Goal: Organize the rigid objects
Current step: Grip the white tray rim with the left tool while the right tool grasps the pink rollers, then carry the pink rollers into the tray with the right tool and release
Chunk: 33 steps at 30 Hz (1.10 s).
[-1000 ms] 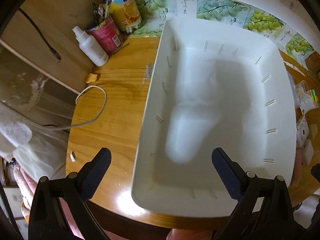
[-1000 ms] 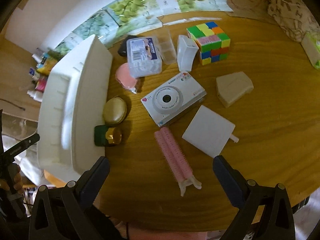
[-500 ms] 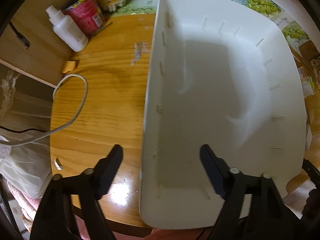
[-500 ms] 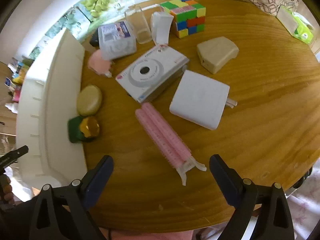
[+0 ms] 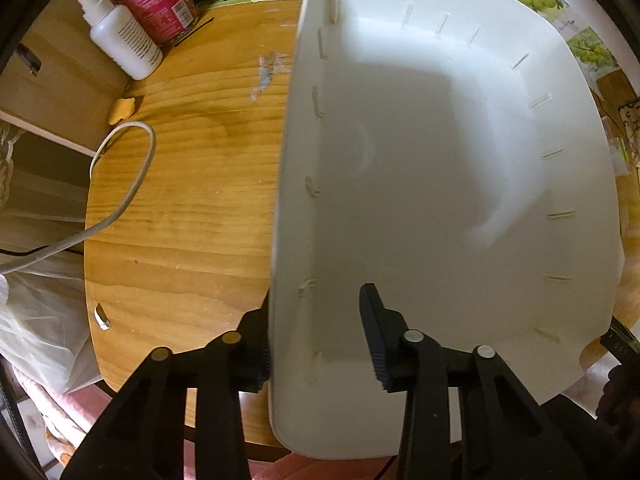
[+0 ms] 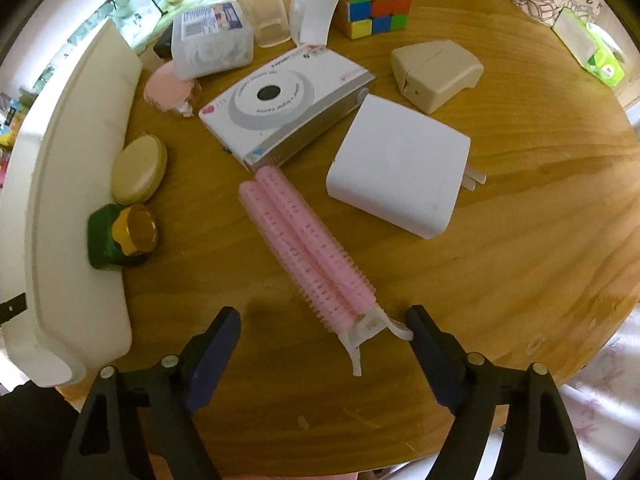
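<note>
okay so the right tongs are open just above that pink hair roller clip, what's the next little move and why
Probably lower the right tongs and close on the pink roller clip. Its white handle end lies between the open fingers, and the white bin beside it looks empty.
</note>
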### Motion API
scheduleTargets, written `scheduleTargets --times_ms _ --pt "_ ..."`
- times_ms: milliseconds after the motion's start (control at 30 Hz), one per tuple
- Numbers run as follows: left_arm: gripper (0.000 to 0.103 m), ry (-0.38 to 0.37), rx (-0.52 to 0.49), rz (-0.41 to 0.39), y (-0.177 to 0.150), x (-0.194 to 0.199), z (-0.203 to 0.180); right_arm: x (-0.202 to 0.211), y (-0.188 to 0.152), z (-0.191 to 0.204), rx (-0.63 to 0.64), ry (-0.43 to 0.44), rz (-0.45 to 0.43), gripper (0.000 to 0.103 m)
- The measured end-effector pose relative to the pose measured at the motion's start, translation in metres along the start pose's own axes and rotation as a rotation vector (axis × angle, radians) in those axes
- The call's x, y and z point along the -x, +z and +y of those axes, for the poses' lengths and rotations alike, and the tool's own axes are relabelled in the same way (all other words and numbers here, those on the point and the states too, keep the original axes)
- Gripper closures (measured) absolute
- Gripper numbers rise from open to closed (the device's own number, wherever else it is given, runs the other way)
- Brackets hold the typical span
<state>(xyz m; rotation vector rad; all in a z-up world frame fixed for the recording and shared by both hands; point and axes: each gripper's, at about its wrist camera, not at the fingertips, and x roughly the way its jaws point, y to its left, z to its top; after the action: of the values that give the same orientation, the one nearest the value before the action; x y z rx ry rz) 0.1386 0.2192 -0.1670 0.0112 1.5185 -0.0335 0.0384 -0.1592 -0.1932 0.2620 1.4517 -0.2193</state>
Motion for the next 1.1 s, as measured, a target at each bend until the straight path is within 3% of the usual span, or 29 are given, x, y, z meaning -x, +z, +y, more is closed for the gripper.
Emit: scheduleTargets --times_ms 167,233,333,433,500,900,1100 --pt "0.078 0.003 0.019 -0.014 -0.003 0.003 0.003 0.001 -0.002 0.001 0.02 -0.024 -0.01 0.028" --pt "0.09 0.007 0.036 -0.018 -0.003 0.002 0.009 0.003 0.001 0.008 0.031 -0.045 -0.008 0.033" --pt "0.094 -0.022 0.06 -0.022 -0.003 0.0 0.018 0.007 0.004 0.014 0.045 -0.075 -0.011 0.042" --pt "0.095 -0.032 0.052 -0.035 -0.005 0.001 0.02 0.01 0.006 0.011 0.039 -0.081 -0.023 0.054" --pt "0.095 -0.02 0.025 -0.049 -0.006 0.0 0.018 0.015 0.008 0.008 0.03 -0.079 -0.033 0.07" --pt "0.098 -0.025 -0.095 -0.144 -0.013 0.005 0.007 0.023 -0.001 -0.002 -0.02 -0.023 -0.044 0.075" --pt "0.099 -0.03 -0.142 -0.152 -0.015 0.008 -0.006 0.046 -0.004 0.008 -0.011 -0.006 -0.087 0.075"
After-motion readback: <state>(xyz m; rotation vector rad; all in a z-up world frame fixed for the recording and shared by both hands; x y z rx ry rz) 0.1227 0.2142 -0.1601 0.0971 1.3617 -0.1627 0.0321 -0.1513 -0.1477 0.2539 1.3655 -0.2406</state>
